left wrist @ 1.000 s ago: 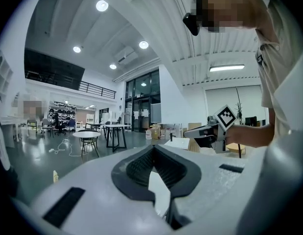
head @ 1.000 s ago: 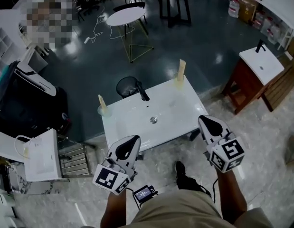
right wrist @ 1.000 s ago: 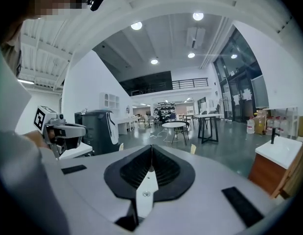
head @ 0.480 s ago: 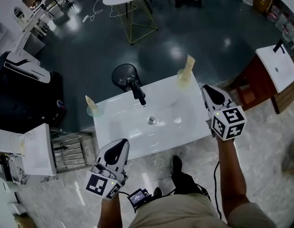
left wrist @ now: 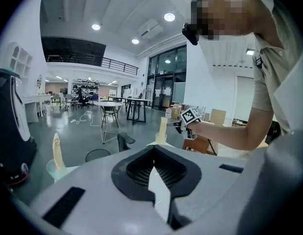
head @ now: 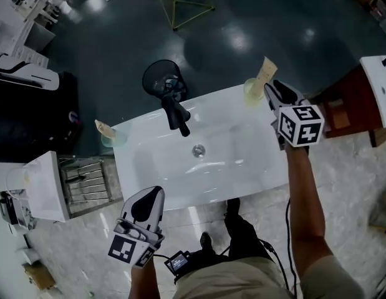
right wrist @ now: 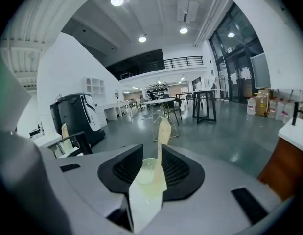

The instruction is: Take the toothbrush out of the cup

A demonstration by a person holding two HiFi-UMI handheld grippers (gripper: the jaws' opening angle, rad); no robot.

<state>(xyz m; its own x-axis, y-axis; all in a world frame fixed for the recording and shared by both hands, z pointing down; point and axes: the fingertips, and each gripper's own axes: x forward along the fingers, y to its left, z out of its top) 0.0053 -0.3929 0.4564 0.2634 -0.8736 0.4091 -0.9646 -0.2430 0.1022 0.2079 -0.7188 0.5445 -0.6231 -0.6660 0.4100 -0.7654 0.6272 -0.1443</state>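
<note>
The toothbrush (right wrist: 162, 131) is still in the cup (right wrist: 147, 173), standing nearly upright with a slight lean. It shows as a flat, pale cream strip with a slanted top end, and it rises well above the rim. Bristles or a wrapper cannot be made out. The cup is pale, translucent and faintly greenish. It sits at the far right corner of the white washbasin worktop (head: 242, 179).

The right tool (head: 272, 89) is just beside that cup and points at it. Its jaws are opening. In the right gripper view the cup and the lower part of the toothbrush stand in the gap between them, and the pads are not pressing on either.

The left tool (head: 152, 195) is at the near edge of the worktop, well apart from the cup. Its jaws are together with nothing between them, and the left gripper view shows only a thin seam where they meet.

A black faucet (head: 177, 114) stands at the back of the basin, with the round drain (head: 198, 150) in the middle of the bowl. At the far left corner a second cup (head: 109, 138) holds a second toothbrush (head: 102, 128) of the same pale colour, which leans to the left. Behind the faucet a black mesh waste bin (head: 156, 78) stands on the dark floor (head: 255, 30)
</note>
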